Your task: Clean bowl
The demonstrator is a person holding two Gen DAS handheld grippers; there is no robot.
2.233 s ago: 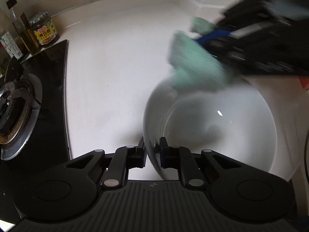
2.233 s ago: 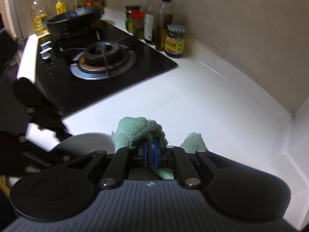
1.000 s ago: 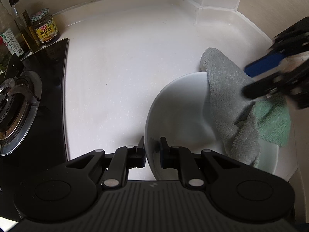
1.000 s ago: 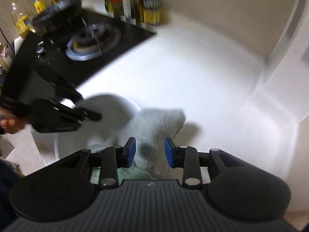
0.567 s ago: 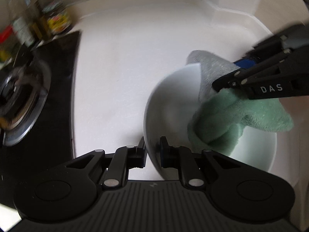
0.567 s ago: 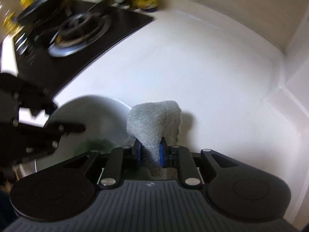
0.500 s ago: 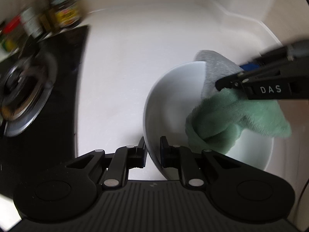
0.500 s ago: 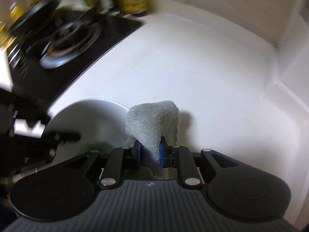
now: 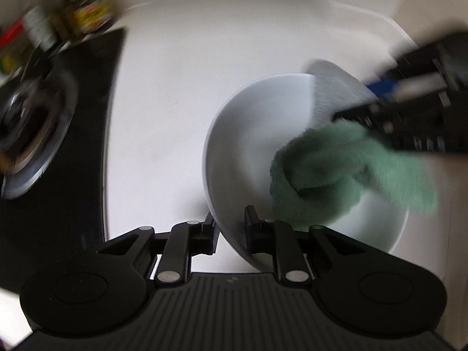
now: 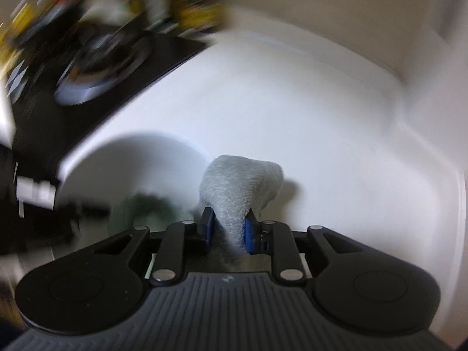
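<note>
A white bowl (image 9: 248, 134) is tilted on the white counter, its near rim between the fingers of my left gripper (image 9: 231, 231). Those jaws are opening, but both pads still touch the bowl's wall. A cloth, grey on one side and green on the other, hangs over the far rim, and its green part (image 9: 336, 169) lies bunched inside the bowl. My right gripper (image 10: 228, 228) has the grey fold (image 10: 242, 187) between its blue pads, and its jaws are opening slightly. In the left wrist view the right gripper (image 9: 359, 99) comes in from the right. The bowl (image 10: 140, 161) and my left gripper (image 10: 73, 207) are blurred.
A black hob with a steel burner (image 9: 26, 134) lies left of the bowl. Blurred jars and bottles (image 9: 84, 14) stand behind it by the wall. The white counter (image 10: 321, 117) runs to a raised wall corner (image 10: 424, 111) on the right.
The right gripper came down from open and closed on the cloth draped over the bowl's far rim. The green part got pushed into the bowl. Both jaw gaps look slightly wider than half a second ago.
</note>
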